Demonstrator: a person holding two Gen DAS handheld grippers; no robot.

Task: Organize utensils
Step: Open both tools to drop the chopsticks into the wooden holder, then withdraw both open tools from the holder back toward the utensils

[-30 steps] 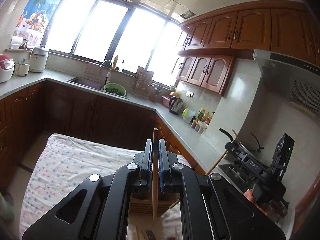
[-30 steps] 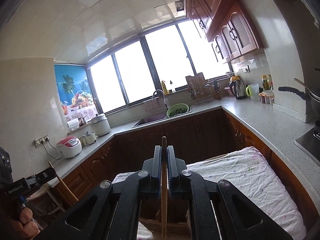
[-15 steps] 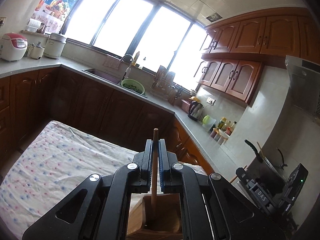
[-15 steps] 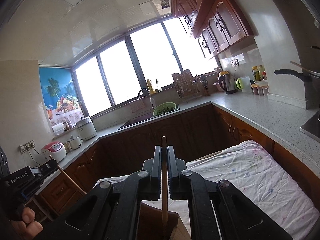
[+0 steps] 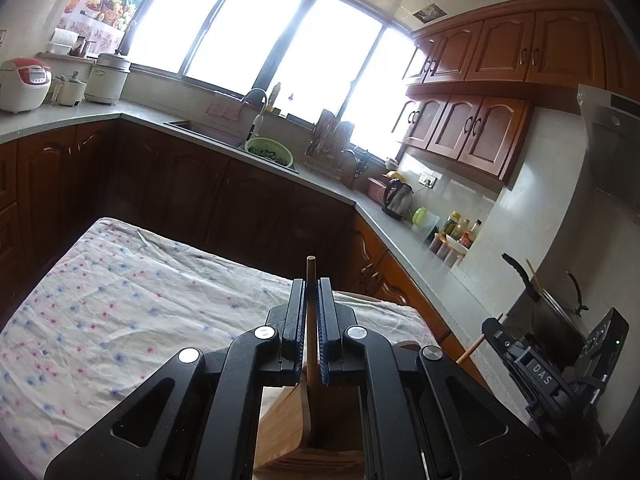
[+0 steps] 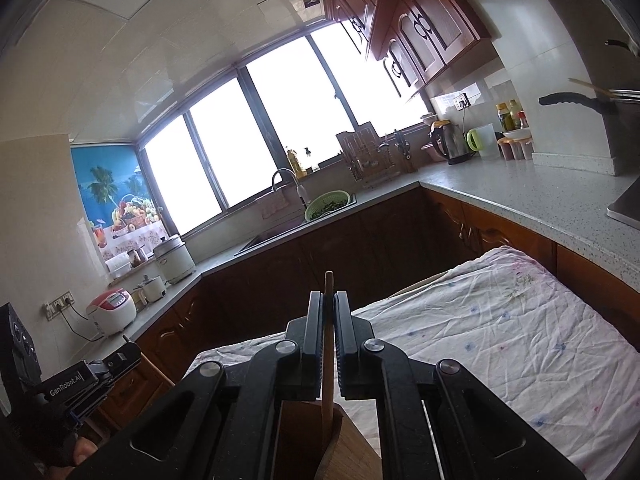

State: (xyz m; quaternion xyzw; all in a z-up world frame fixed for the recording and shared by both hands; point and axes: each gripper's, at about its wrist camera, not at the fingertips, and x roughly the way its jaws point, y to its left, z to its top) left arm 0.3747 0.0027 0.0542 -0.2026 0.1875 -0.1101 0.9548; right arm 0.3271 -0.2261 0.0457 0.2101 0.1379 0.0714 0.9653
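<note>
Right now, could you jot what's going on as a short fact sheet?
left gripper: fingers shut on left chopstick, upright
right gripper: fingers shut on right chopstick, upright
wooden holder: under both grippers, chopstick tips lowered into it
surface: table with flowered cloth

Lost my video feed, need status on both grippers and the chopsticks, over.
Left gripper shut on chopstick. Right gripper shut on second chopstick. Both tips inside wooden holder. Nothing blocking.
</note>
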